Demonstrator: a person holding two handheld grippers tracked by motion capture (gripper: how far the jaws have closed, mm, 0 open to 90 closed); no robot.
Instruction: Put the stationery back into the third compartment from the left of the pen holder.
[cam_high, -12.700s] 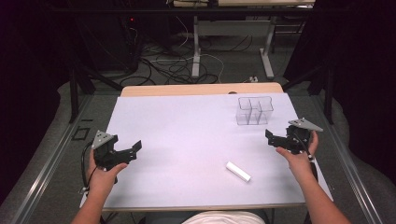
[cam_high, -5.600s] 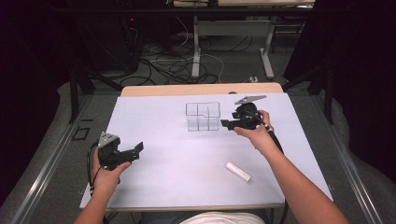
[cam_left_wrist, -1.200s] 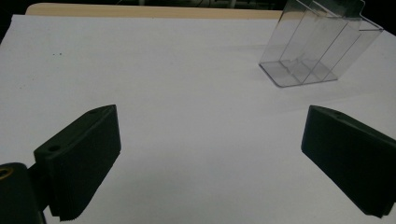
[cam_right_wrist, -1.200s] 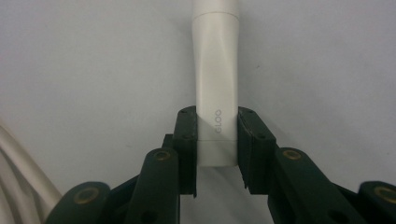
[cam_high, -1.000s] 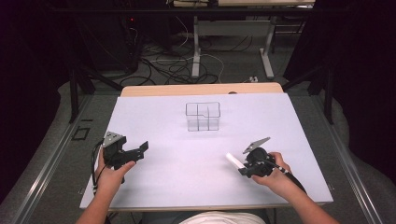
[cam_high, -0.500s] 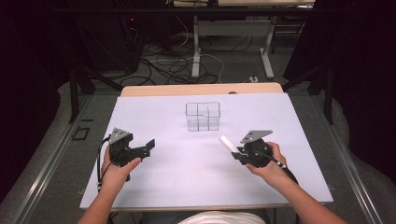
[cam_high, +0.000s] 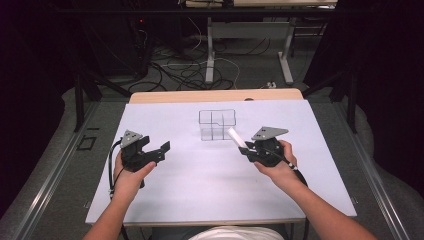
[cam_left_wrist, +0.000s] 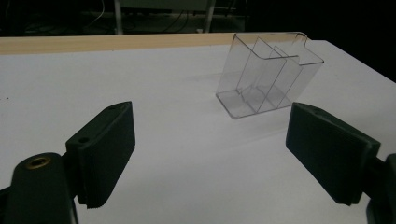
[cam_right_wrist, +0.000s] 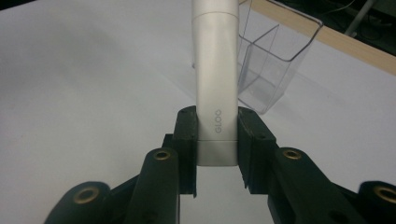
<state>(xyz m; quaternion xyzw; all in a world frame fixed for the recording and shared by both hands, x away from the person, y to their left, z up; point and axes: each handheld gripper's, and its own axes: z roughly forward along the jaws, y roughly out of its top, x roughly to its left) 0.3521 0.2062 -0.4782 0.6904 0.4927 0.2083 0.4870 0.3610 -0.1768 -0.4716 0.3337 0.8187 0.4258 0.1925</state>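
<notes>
A white tabletop (cam_high: 210, 190) is filling the middle of the high view, with a strip of pale wood running along its far edge. A person's two bare forearms are coming in from the near edge, each hand carrying a set of black tongs.

Near the far middle of the tabletop, a clear plastic organiser (cam_high: 217, 124) with several open-topped compartments is standing upright. In the left gripper view the organiser (cam_left_wrist: 265, 74) is sitting ahead and slightly to the right, well apart from the pads.

The left tongs (cam_high: 161, 152) are hovering over the left part of the tabletop, pointing toward the centre. Their jaws are standing wide with nothing between them, though they have just been closing a little. In the left gripper view, the left tongs (cam_left_wrist: 210, 156) are framing bare white surface.

The right tongs (cam_high: 244, 150) are sitting on the right side, just in front of and to the right of the organiser. They are clamping a white glue stick (cam_high: 237, 137) by its lower end. The stick is slanting up and away from the tongs toward the organiser's near right corner. In the right gripper view, the right tongs (cam_right_wrist: 216, 149) are pressing both pads against the glue stick's (cam_right_wrist: 215, 79) sides, and the stick is rising straight up between them, with the organiser (cam_right_wrist: 268, 65) just beyond it to the right.
</notes>
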